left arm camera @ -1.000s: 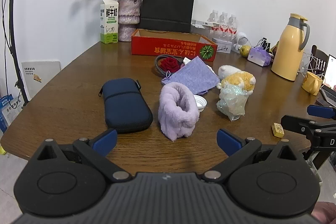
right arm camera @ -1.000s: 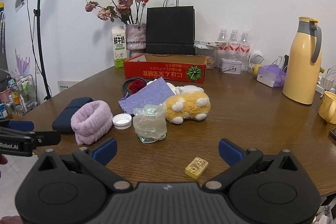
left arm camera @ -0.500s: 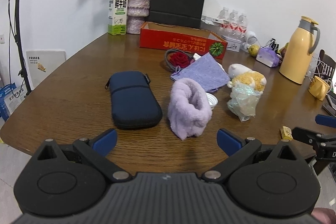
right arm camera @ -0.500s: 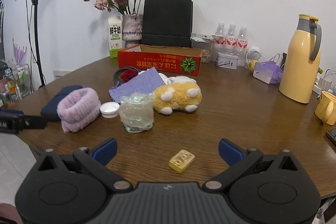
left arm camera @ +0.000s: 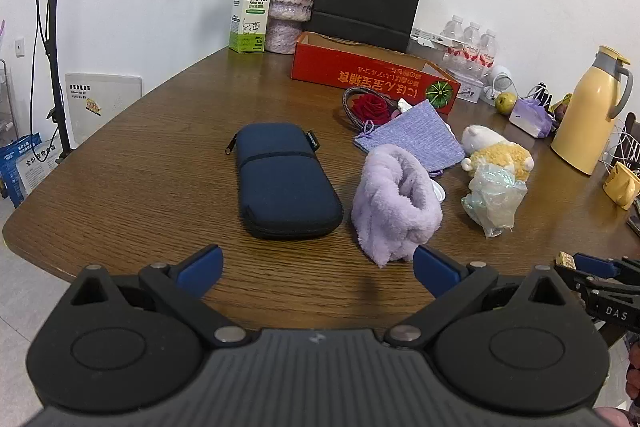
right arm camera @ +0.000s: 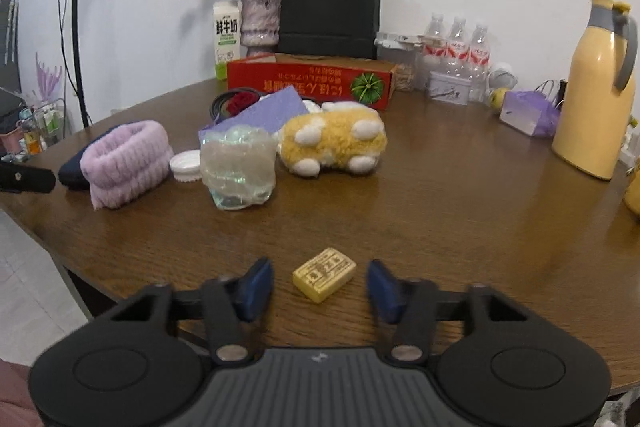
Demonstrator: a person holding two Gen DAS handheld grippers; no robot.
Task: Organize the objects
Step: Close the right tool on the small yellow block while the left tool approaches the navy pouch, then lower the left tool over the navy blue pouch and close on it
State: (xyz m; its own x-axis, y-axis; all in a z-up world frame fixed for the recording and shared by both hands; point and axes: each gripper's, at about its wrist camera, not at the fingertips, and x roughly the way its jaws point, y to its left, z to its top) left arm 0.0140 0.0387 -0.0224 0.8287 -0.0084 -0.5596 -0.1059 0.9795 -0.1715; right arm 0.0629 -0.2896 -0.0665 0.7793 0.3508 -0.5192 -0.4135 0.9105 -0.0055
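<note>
- We are closing our right gripper (right arm camera: 320,283) around the small yellow rectangular block (right arm camera: 324,274) lying near the front edge of the brown wooden table (right arm camera: 460,211); the block is sitting between the blue pads, which are not yet touching it.
- We are holding our left gripper (left arm camera: 318,267) wide open and empty, just short of the fluffy lilac fabric band (left arm camera: 396,195) and the navy zippered case (left arm camera: 284,179).

Bench (right arm camera: 460,211): dark brown woodgrain. Zip case (left arm camera: 280,183) navy. Fluffy headband (left arm camera: 394,201) lilac. Pouch (left arm camera: 412,139) lavender weave. Plush toy (right arm camera: 336,143) yellow with white paws. Small block (right arm camera: 324,274) pale yellow, embossed. Cardboard box (left arm camera: 372,79) red, green pumpkin print. Thermos (right arm camera: 596,87) cream, grey handle. Paper bag (right arm camera: 330,11) black.
</note>
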